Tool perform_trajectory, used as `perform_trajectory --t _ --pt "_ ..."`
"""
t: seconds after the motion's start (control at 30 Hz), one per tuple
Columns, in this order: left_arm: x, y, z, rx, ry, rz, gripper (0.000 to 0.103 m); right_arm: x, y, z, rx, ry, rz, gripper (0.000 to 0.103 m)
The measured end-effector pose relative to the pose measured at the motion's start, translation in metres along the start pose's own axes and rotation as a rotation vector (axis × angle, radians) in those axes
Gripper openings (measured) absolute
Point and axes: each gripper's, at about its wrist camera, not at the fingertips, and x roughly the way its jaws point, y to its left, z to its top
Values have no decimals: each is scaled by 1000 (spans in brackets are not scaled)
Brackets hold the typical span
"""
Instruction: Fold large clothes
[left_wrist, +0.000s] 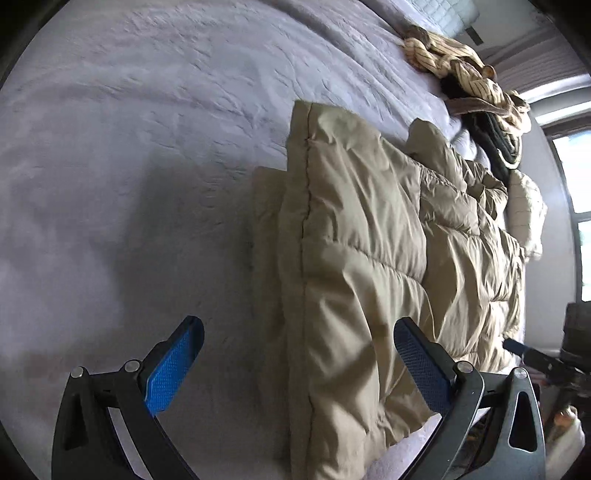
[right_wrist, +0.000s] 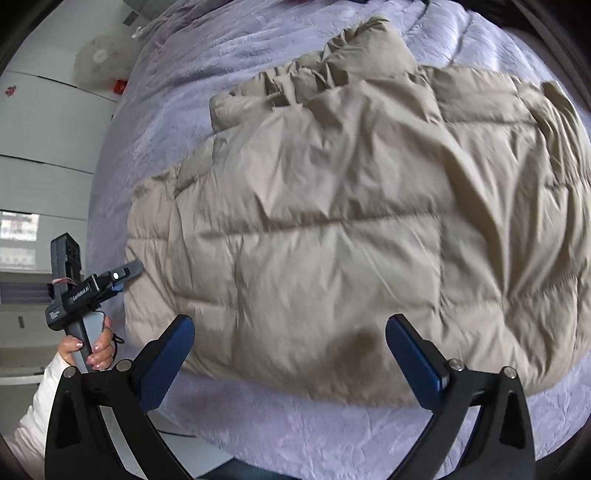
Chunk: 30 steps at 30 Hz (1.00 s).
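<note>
A beige quilted puffer jacket (left_wrist: 369, 236) lies folded on a lavender bedspread (left_wrist: 129, 147). My left gripper (left_wrist: 299, 326) hangs open over the jacket's folded edge, with one blue pad above the bedspread and the other above the jacket. Nothing is pinched between them. In the right wrist view the jacket (right_wrist: 332, 221) fills the middle, and my right gripper (right_wrist: 291, 323) stands open above its near edge, holding nothing. A hand (right_wrist: 92, 347) in a white sleeve holds the left gripper's handle at the far left, beside the jacket.
A heap of tan striped clothes (left_wrist: 461, 70) and a dark garment (left_wrist: 495, 147) lie at the bed's far end, with a cream item (left_wrist: 524, 206) beside the jacket. A window (left_wrist: 576, 206) stands beyond. White cabinets (right_wrist: 44, 129) and a fan (right_wrist: 99, 59) flank the bed.
</note>
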Motion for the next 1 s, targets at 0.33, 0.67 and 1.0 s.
perform_trajectory --t 0.33,0.67,1.0 --pt "60 3 22 95 156 -143 103 30 11 35 -25 -101 -94 29" --pt "59 -21 20 92 247 -392 25 75 -27 45 64 -98 -79 5" --pt "8 -167 4 263 207 -502 25 93 -58 49 83 -65 37 2"
